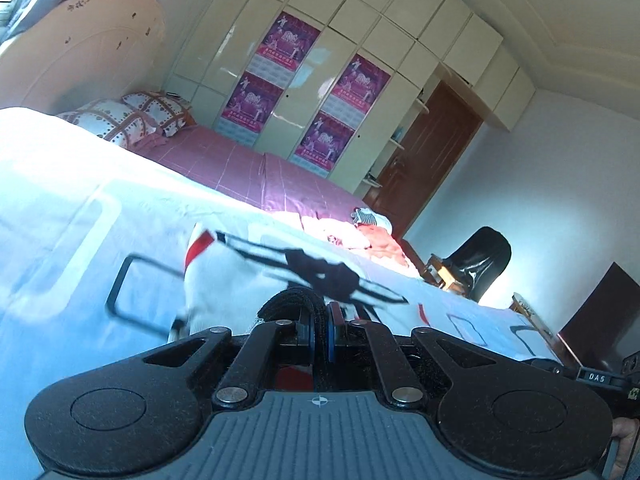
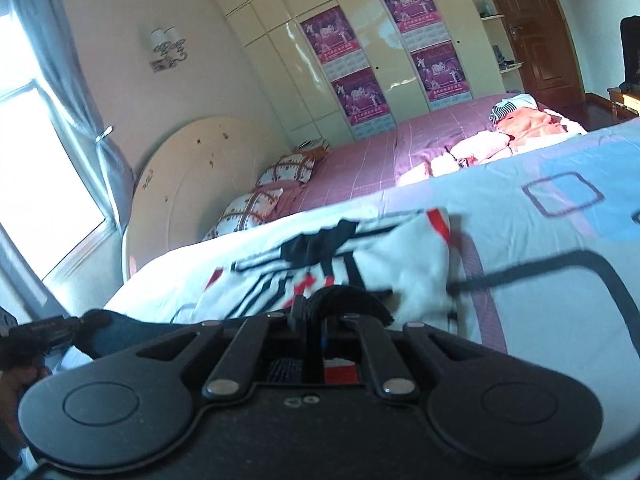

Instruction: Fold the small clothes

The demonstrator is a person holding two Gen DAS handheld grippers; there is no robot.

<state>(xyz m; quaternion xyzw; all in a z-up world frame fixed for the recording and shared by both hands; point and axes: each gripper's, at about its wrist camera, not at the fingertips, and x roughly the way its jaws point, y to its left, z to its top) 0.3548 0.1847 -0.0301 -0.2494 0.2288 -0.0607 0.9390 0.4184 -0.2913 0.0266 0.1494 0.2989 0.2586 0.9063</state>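
A small white garment (image 1: 236, 276) with black and red print hangs over the pale blue bedspread (image 1: 72, 216), blurred by motion. My left gripper (image 1: 320, 314) is shut on its black ribbed edge (image 1: 292, 300). In the right wrist view the same garment (image 2: 404, 264) spreads ahead of my right gripper (image 2: 316, 314), which is shut on another part of the black ribbed edge (image 2: 348, 298). Each gripper shows at the edge of the other's view: the right gripper (image 1: 600, 378) at the far right, the left gripper (image 2: 44, 332) at the far left, with a hand behind it.
A pile of orange, pink and striped clothes (image 1: 360, 236) (image 2: 520, 128) lies on the pink bed sheet (image 2: 360, 160) beyond the bedspread. Pillows (image 1: 128, 120) rest by the round headboard (image 2: 192, 168). A wardrobe with posters (image 1: 304, 92), a brown door (image 1: 428, 152) and a black chair (image 1: 480, 260) stand behind.
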